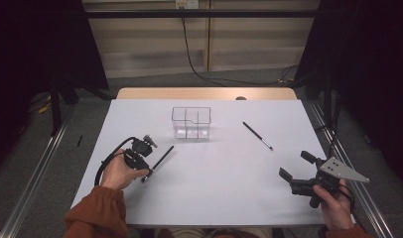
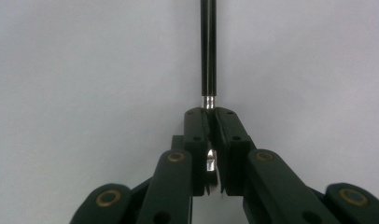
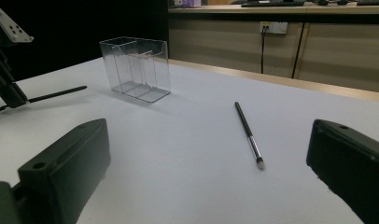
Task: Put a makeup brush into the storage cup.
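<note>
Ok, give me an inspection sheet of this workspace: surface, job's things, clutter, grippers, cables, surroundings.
Surface: white table, bare wood strip at the far edge.
Job's things: one black brush in the left gripper; second brush lying loose; clear organizer upright, compartments look empty.
Clutter: nothing seen.
Grippers: left gripper shut on the brush's ferrule end; right gripper open, holding nothing.
Cables: black cable loops from left gripper; another hangs down the far wall.
Surroundings: dark curtains, grey floor.

My desk [image 1: 214, 188] was evenly and softly lit, its surroundings nearly black. Shadows were faint. The view along my left tongs [image 2: 211, 140] was slightly blurred.
</note>
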The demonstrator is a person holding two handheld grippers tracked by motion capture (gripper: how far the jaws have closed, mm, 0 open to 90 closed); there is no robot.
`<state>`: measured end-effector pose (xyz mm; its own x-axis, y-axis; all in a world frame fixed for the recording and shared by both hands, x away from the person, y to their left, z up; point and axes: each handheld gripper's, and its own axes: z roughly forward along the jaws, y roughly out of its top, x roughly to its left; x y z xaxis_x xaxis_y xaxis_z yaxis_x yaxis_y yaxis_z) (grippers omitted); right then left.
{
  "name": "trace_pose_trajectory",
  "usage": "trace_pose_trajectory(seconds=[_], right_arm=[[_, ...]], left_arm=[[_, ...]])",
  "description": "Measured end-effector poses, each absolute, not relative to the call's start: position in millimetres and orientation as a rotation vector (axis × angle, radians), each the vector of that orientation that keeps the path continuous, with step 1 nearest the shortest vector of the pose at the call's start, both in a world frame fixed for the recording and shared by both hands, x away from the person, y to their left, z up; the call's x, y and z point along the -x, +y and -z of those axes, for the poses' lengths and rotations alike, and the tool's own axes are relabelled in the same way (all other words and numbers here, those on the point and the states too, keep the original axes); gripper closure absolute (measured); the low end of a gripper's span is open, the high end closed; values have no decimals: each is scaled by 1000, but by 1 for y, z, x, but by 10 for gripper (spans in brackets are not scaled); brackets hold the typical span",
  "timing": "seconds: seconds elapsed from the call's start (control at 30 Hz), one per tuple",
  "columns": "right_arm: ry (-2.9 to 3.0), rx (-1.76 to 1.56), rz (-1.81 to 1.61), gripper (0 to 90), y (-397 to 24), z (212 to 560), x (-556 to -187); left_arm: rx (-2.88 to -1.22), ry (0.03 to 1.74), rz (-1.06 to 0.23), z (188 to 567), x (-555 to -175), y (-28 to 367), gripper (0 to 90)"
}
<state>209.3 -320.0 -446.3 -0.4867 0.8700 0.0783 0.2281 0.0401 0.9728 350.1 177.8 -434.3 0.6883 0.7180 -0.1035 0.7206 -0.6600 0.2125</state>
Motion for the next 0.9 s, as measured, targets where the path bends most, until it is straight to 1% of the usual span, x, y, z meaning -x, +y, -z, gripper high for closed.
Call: trace_pose_trajectory(seconds=[0.13, 0.3, 0.33, 0.47, 0.5, 0.6, 0.67, 0.8, 0.9], right_arm=[[1761, -1108, -1478, 0, -320, 446, -209], [1761, -1107, -1479, 0, -320, 446, -209], [1759, -1106, -1479, 0, -320, 446, -209], [1761, -1107, -1479, 0, -320, 446, -209], [1761, -1107, -1479, 0, -320, 446, -209], [1761, -1107, -1478, 0, -320, 446, -209], [1766, -1101, -1474, 0, -320, 446, -210], [1764, -1102, -1476, 0, -320, 446, -210], [1760, -1106, -1480, 0, -320, 446, -209]], left_arm=[[-2571, 1143, 1, 426, -348, 183, 839], [-2528, 1158, -22, 423, -345, 186, 839], [-2482, 1144, -32, 421, -343, 189, 839], [-2439, 1107, -47, 417, -341, 192, 839], [-2407, 1080, -77, 415, -340, 194, 839], [-2366, 1079, -90, 413, -338, 196, 839], [-2316, 1026, -99, 412, -335, 199, 839], [-2276, 1032, -121, 412, -334, 202, 839], [-2192, 1005, -166, 408, -331, 207, 839]])
